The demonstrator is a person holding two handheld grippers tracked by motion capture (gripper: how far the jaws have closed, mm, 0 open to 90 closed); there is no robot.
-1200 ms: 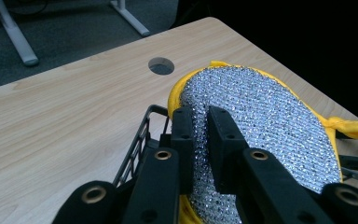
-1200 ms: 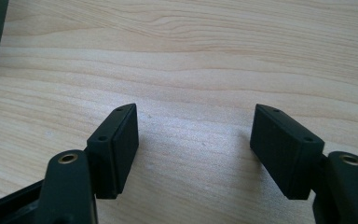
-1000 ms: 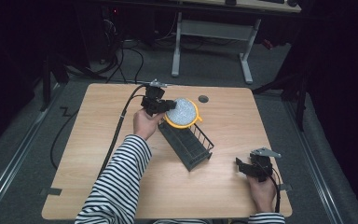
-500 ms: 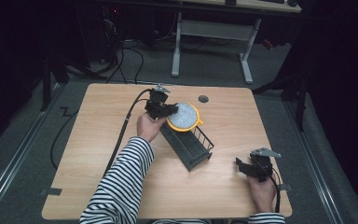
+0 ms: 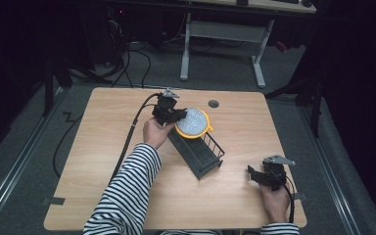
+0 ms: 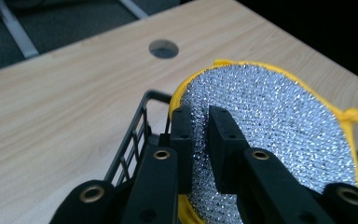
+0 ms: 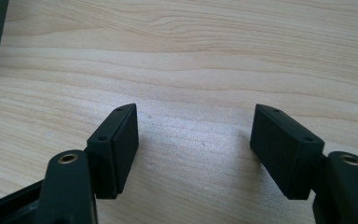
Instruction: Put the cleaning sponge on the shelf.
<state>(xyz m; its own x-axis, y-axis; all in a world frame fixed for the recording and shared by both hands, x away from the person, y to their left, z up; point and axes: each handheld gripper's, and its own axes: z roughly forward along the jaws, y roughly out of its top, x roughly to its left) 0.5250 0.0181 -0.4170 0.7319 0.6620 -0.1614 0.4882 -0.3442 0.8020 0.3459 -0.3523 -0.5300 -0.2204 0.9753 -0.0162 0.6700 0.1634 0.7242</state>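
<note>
A round silver scouring pad with a yellow rim (image 5: 192, 122) (image 6: 279, 121) is held over the far end of a black wire rack (image 5: 197, 149) (image 6: 135, 140). My left gripper (image 5: 172, 113) (image 6: 200, 140) is shut on the pad's near edge, its jaws pinching the mesh. The pad is tilted, its flat face turned up toward the high view. My right gripper (image 5: 260, 175) (image 7: 193, 149) rests low over bare wood near the table's front right, open with nothing between its fingers.
The wooden table (image 5: 107, 147) has a round cable hole (image 5: 213, 104) (image 6: 163, 48) beyond the pad. A black cable (image 5: 132, 132) trails from the left gripper off the table's left side. A desk frame (image 5: 225, 34) stands on the floor behind.
The left gripper has carried the pad a little toward the near right, closer over the rack's far end. The right gripper has stayed in place.
</note>
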